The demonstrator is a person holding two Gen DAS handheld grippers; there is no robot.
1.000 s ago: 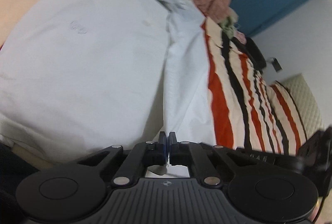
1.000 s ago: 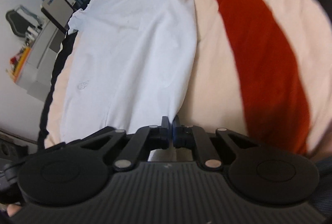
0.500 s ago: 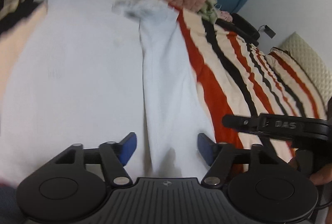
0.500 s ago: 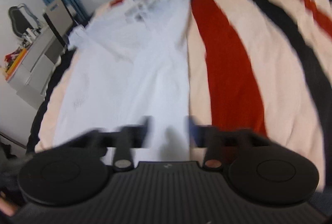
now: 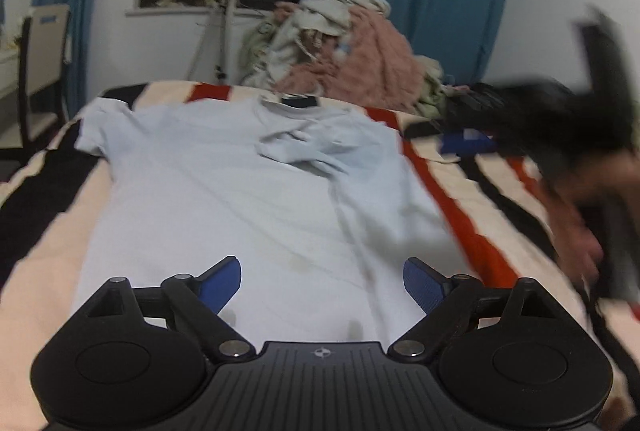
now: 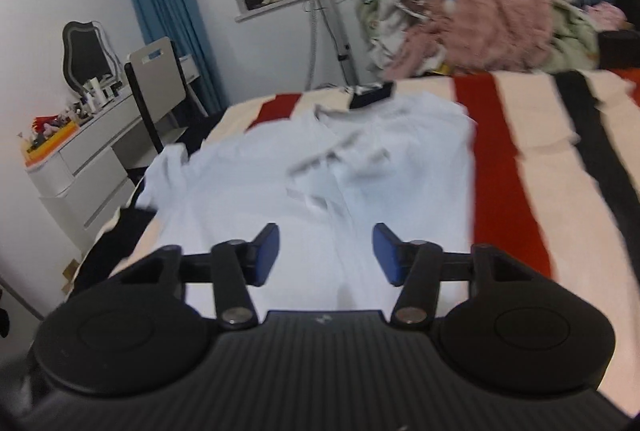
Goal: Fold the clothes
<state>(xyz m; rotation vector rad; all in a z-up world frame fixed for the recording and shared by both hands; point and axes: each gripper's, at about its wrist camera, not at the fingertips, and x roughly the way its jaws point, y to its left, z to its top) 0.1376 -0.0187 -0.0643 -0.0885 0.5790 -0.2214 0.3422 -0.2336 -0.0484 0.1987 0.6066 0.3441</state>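
A pale blue T-shirt (image 5: 240,191) (image 6: 260,187) lies flat on the striped bedspread (image 5: 472,231) (image 6: 516,159), collar at the far end. Its right side is folded inward over the body, and the right sleeve lies crumpled near the collar. The left sleeve sticks out at the far left. My left gripper (image 5: 322,285) hovers open above the shirt's near hem, nothing between its blue pads. My right gripper (image 6: 326,251) is also open over the near part of the shirt. In the left wrist view the right gripper (image 5: 580,135) shows as a dark blur at the right, held by a hand.
A heap of unfolded clothes (image 5: 352,47) (image 6: 472,11) with a pink fluffy piece sits at the bed's far end. A white stand (image 5: 220,19) is by the window. A chair (image 6: 156,83) and white dresser (image 6: 80,159) stand left of the bed.
Both grippers were shut on the shirt's folded edge a second ago. They opened, let the cloth go and pulled back and up, so the whole shirt now shows.
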